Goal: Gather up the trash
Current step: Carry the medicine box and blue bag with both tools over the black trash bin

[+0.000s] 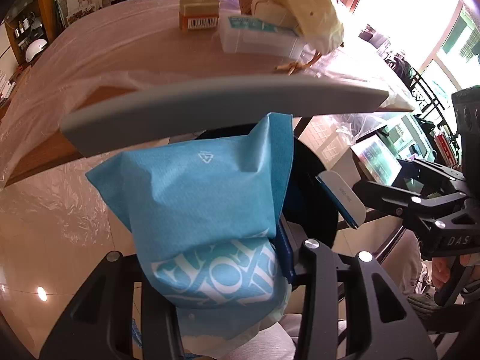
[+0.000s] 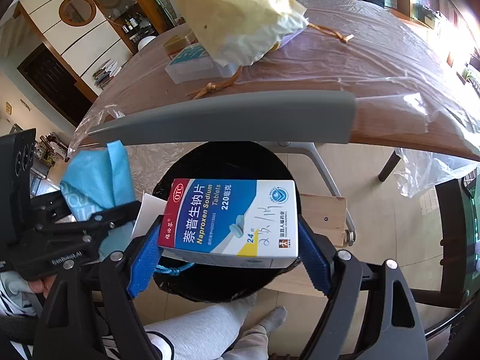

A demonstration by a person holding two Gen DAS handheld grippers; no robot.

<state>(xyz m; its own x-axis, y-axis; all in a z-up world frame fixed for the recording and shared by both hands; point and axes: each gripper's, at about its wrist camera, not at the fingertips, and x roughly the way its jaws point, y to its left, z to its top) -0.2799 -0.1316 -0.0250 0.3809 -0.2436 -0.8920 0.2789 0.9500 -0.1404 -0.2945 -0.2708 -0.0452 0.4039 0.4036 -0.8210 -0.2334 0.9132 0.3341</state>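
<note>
Left wrist view
- Left gripper (image 1: 228, 258): clamped on a blue tissue packet (image 1: 198, 198); the packet bulges up out of the jaws, white lettering near the pads.
- Ahead of the packet: a grey chair backrest (image 1: 225, 105) crosses the view, its lower edge just over the packet's top.
- Below and right of the packet: the dark mouth of a black trash bin (image 1: 312, 180), mostly hidden by the packet.
- Beyond the backrest: a wooden table (image 1: 135, 51) under clear plastic film, bearing an orange box with a barcode (image 1: 198, 15), a clear plastic container with a teal label (image 1: 258, 34) and a crumpled yellow paper bag (image 1: 306, 3).
- Right of the tool: the right gripper (image 1: 345, 198) holding a white box seen edge-on; a person's fingers (image 1: 444, 270) on its handle.

Right wrist view
- Right gripper (image 2: 231, 240): jaws stand fairly wide, blue pads (image 2: 144, 258) pressed to both ends of a Naproxen Sodium tablet box (image 2: 231, 219), held face up.
- Directly under the box: the black trash bin (image 2: 222, 159), lined with a dark bag, standing on a wooden board (image 2: 324, 213).
- Left of the tool: the left gripper (image 2: 99, 219) with the blue tissue packet (image 2: 93, 180), near the bin's rim.
- Ahead: the grey chair backrest (image 2: 225, 120), then the film-covered table (image 2: 345, 60) with the yellow paper bag (image 2: 237, 21) and the clear container (image 2: 192, 66).
- Near the bottom edge: a person's legs in light trousers and grey socks (image 2: 210, 330).
</note>
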